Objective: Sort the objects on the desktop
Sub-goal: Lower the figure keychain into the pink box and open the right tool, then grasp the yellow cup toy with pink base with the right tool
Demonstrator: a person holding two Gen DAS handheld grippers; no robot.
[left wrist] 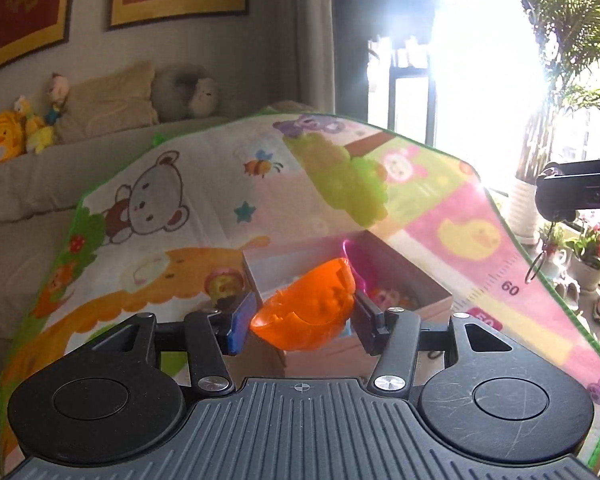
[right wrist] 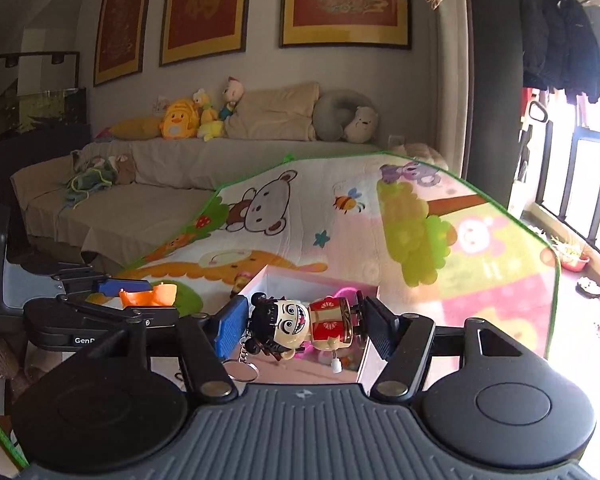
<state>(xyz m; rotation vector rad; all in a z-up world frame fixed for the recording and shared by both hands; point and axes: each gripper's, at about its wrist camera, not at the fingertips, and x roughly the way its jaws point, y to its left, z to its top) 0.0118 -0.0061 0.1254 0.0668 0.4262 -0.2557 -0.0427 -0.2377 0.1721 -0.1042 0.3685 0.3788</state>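
Jaws of the left gripper (left wrist: 303, 318) clamp a translucent orange plastic shell (left wrist: 306, 312); the right gripper (right wrist: 302, 326) clamps a wind-up cartoon figurine (right wrist: 300, 326) over an open cardboard box (right wrist: 312, 280).

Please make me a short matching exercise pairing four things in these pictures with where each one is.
Things:
1. orange shell
2. doll
3. box
4. duck plush

Places:
A. on the sofa by the wall
B. on the cartoon mat
C. in the left gripper
D. in the right gripper

Pairs: 1-C, 2-D, 3-B, 4-A
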